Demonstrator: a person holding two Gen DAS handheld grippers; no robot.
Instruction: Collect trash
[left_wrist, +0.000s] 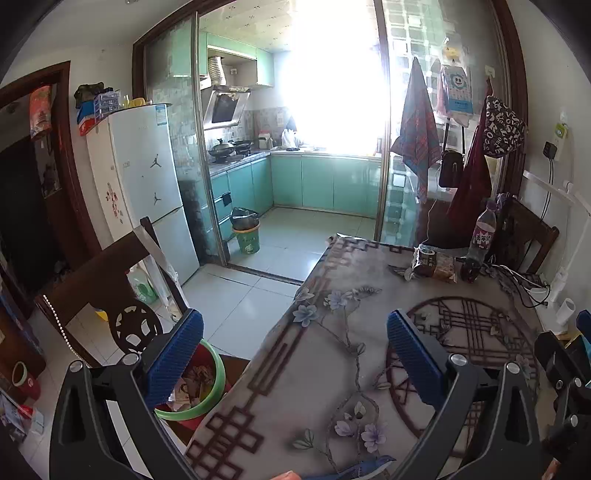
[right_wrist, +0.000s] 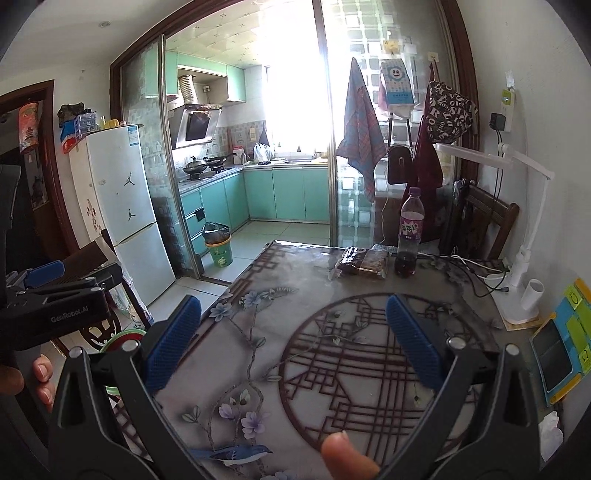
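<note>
At twelve o'clock we face a sunlit kitchen with teal glossy cabinets (left_wrist: 321, 181); a tall white fridge (left_wrist: 147, 184) stands at ten, over pale floor tiles (left_wrist: 236, 295).

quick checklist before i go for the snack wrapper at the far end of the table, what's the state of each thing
1. Left gripper open and empty: ok.
2. Right gripper open and empty: ok.
3. Crinkled brown snack wrapper in view, lying flat on the flower-patterned table: ok.
4. Path across the table to the wrapper free of things: ok.
5. Room around the wrapper: not ok, the purple-labelled plastic bottle stands close on its right.
6. Green-rimmed red bin beside the table's left edge, with space left: cannot tell, the left finger hides part of it.
</note>
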